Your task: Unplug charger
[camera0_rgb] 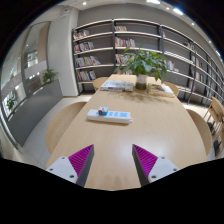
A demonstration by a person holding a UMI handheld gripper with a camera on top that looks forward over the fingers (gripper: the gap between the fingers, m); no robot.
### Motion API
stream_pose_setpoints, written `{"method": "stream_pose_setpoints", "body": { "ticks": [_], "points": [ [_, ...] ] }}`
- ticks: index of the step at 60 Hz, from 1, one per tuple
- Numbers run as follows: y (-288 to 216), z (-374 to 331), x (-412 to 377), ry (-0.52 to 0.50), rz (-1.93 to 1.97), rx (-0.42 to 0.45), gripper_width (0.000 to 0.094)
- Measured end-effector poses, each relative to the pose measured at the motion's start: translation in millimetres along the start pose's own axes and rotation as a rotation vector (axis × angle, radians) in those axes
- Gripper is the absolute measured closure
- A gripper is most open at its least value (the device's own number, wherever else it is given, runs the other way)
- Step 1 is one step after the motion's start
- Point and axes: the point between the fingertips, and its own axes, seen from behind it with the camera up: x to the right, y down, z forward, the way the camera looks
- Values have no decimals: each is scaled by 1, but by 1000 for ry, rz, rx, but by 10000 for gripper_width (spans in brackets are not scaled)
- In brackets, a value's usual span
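A white power strip (108, 116) with something plugged into it lies on the wooden table (110, 145), well ahead of my fingers and near the table's middle. The plugged item is too small to make out. My gripper (113, 163) is open and empty, its magenta pads (82, 158) wide apart above the near part of the table. Nothing stands between the fingers.
A potted green plant (145, 68) stands at the far end of the table beside some papers or books (116, 85). Chairs (199, 126) flank the table. Bookshelves (130, 45) line the back wall. A grey floor aisle (35, 110) runs to the left.
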Motion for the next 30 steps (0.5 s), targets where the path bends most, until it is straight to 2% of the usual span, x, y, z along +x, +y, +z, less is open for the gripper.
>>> {"method": "stream_pose_setpoints", "body": {
  "ticks": [11, 21, 26, 30],
  "points": [
    [-28, 105, -34, 25, 30, -16, 197],
    [-66, 180, -51, 28, 50, 0, 286],
    [-79, 202, -51, 46, 51, -1, 368],
    [-85, 212, -45, 81, 47, -2, 495]
  ]
}}
